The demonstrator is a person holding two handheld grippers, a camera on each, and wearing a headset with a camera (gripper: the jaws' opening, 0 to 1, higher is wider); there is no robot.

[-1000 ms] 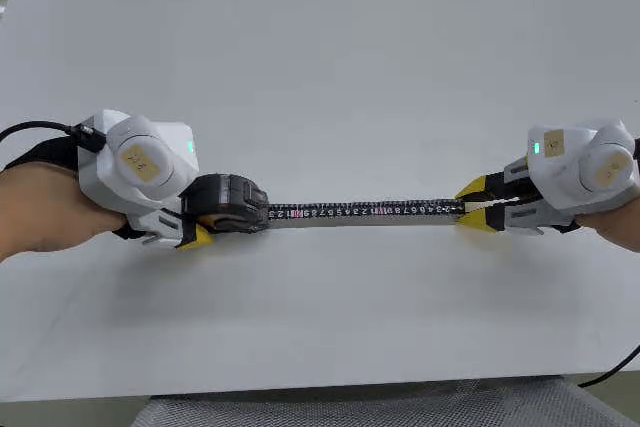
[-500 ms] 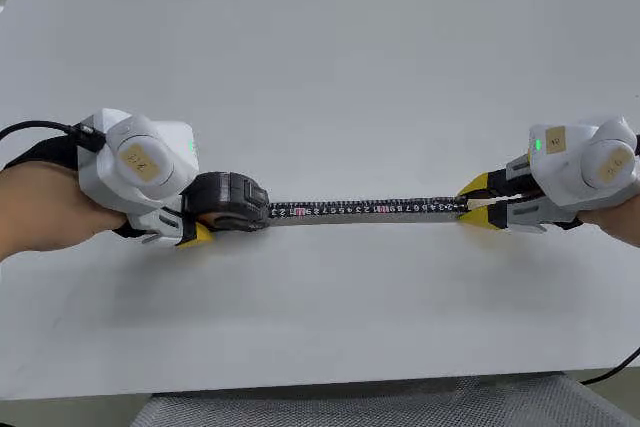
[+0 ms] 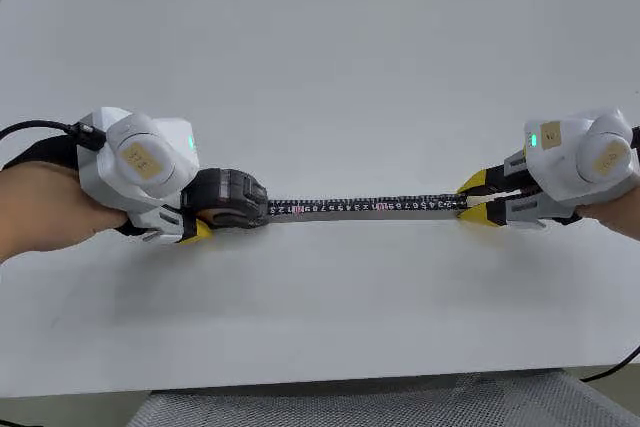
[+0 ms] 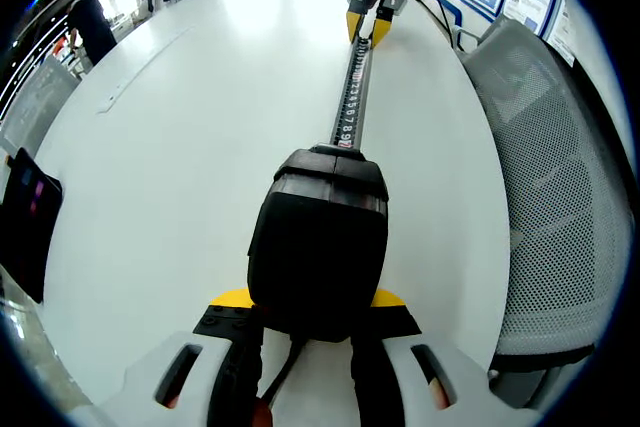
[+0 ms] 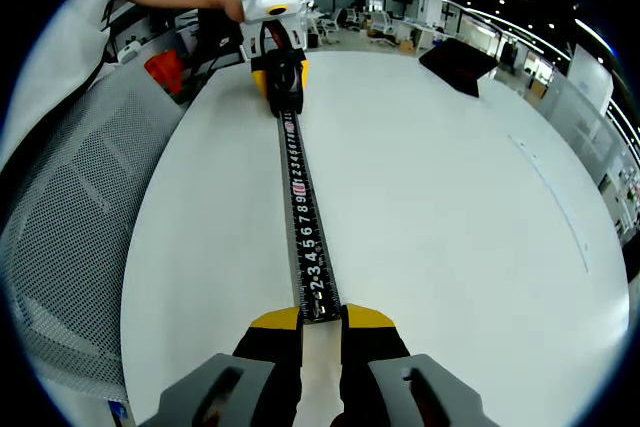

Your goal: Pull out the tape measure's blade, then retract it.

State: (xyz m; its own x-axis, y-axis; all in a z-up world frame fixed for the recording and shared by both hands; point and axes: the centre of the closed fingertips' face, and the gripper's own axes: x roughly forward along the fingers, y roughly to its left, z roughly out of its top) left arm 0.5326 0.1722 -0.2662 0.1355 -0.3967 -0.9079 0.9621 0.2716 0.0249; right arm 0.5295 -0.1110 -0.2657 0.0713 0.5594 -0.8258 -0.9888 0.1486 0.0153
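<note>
Quick status from me. My left gripper (image 4: 312, 299) is clamped around the tape measure case (image 3: 228, 200), jaws hugging both its sides. The case sits on the white table (image 3: 330, 77), over on my left. My right gripper (image 3: 475, 201) is well apart from it on the right, jaws pinched nearly together on the tip of the blade (image 5: 305, 227). The blade runs straight between the two, numbers up and low over the tabletop. I can't tell if it actually touches.

I'd call this the tail end of the pull-out, since there's a good length showing. Next up is the retract, I reckon. That calls for walking the right gripper in toward the case along the same line, holding the pinch so the spring doesn't whip the blade home, with the left holding the case dead steady. Whether a lock is engaged, I can't tell.
</note>
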